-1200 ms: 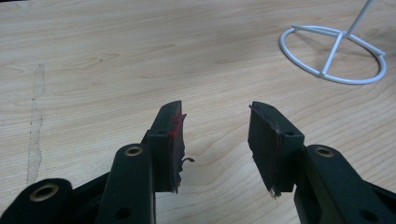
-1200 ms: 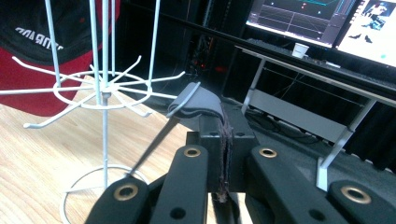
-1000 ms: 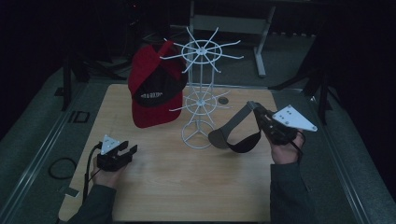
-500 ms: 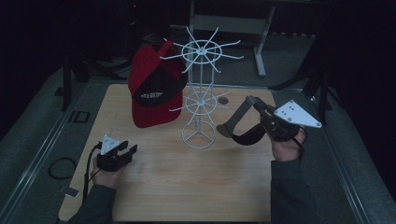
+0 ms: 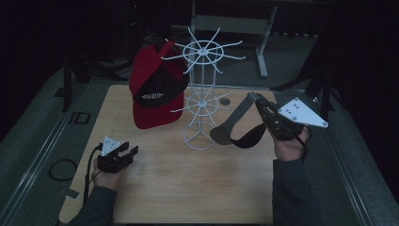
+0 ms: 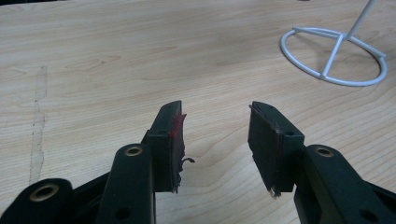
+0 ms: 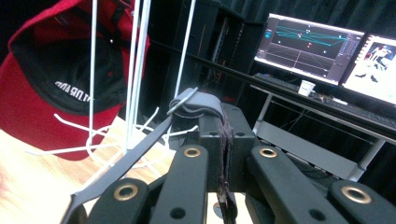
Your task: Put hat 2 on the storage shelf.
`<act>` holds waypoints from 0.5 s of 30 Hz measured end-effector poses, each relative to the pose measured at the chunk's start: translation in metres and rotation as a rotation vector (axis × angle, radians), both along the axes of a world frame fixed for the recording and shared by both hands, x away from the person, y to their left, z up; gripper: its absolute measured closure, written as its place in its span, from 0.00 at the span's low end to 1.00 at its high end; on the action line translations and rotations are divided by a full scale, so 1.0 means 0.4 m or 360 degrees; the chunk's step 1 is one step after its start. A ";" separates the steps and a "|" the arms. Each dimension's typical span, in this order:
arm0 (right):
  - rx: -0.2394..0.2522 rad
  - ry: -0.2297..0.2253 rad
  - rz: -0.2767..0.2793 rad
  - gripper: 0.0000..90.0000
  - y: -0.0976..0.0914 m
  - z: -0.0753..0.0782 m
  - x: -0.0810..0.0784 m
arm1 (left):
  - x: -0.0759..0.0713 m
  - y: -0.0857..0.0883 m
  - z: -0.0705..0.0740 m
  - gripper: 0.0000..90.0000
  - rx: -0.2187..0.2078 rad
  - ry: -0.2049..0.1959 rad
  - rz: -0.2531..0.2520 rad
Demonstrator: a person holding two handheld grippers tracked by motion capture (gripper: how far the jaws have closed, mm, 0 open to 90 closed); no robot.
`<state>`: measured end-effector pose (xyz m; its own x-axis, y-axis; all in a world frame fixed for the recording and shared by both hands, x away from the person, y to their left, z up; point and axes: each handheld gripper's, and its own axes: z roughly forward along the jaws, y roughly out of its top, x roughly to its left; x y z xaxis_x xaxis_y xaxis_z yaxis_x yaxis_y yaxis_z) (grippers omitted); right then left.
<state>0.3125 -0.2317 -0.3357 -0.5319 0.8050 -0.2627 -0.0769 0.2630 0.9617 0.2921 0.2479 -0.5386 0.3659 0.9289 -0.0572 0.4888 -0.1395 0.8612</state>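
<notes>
The right gripper (image 5: 256, 101), right of centre in the high view, is clamping the rear strap of a dark grey visor-style cap (image 5: 235, 134), jaws pressed together on the fabric. In the right gripper view the strap (image 7: 198, 103) is bunching just above the closed jaw tips at frame centre, with the grey band running down toward the lower left. The cap's brim is dangling below and left of the jaws in the high view, just beside the ring base of the white wire spinner rack (image 5: 202, 94), and seemingly off the light wooden table (image 5: 188, 188).

Step in hand, as I judge it: hanging this cap on a free rack arm. To do it well, lift high enough that the brim clears the lower tier of prongs, bring the strap loop over a prong tip, and keep the clamp firm until the prong is carrying the weight; swinging the brim into the light wire stand risks tipping it.

A red cap with a black front panel (image 5: 153, 92) is hanging on the rack at upper left, so pick a prong on the right side.

The left gripper (image 5: 123, 155), lower left, is idling over the table with jaws apart and nothing between them; the rack's ring base (image 6: 334, 56) is sitting at the upper right of the left gripper view.
</notes>
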 end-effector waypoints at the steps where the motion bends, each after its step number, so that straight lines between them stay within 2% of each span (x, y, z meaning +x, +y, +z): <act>1: 0.0006 -0.0002 0.0002 0.98 0.001 0.002 -0.001 | 0.000 0.000 0.000 0.62 -0.0001 -0.0001 0.0002; 15: 0.0029 -0.0036 0.0018 0.98 0.005 0.038 -0.001 | 0.001 0.001 0.000 0.62 0.0000 0.0002 -0.0001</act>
